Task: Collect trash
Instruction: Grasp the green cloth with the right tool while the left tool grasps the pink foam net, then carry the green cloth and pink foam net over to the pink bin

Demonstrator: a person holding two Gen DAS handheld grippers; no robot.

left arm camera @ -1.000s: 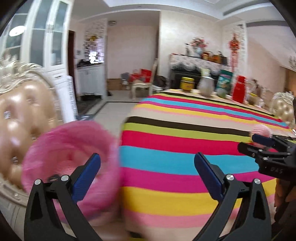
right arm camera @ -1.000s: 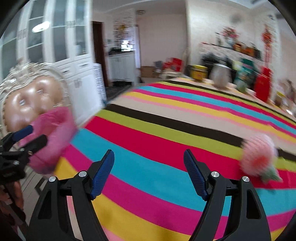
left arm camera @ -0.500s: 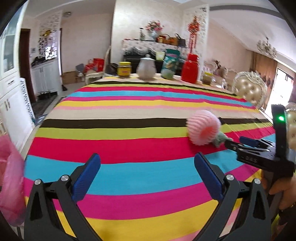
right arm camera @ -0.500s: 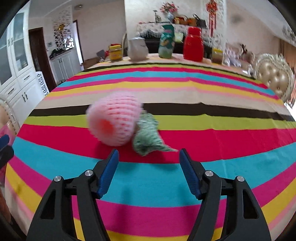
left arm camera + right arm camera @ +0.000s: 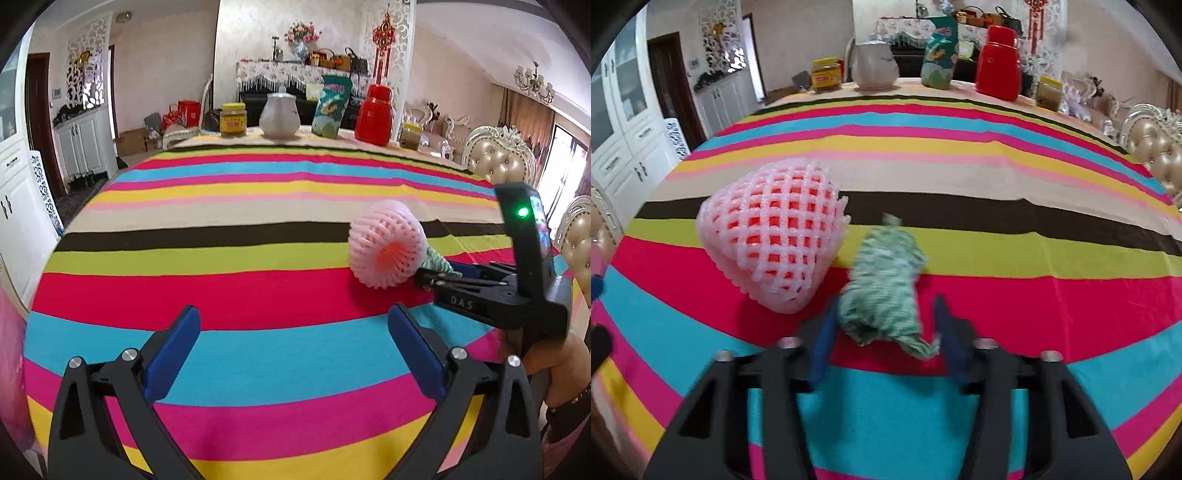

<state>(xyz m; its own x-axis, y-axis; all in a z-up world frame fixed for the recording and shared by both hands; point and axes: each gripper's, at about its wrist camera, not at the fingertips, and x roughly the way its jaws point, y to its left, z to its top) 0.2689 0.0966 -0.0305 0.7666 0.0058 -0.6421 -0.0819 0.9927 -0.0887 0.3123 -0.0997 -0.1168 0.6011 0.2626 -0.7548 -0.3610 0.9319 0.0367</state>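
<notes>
A striped tablecloth (image 5: 229, 266) in loud colours is spread over the whole table. Lined up along the far edge: a yellow-lidded jar (image 5: 233, 119), a white teapot (image 5: 279, 115), a green snack bag (image 5: 331, 107), a red canister (image 5: 373, 114) and a smaller jar (image 5: 410, 136). Padded cream chairs (image 5: 496, 160) can be seen on the right, white cabinets (image 5: 79, 142) on the left.

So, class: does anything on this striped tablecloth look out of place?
Yes. A pink foam fruit net and a crumpled green wrapper lie loose mid-table, unlike the jars lined along the far edge. The right gripper straddles the wrapper.
</notes>
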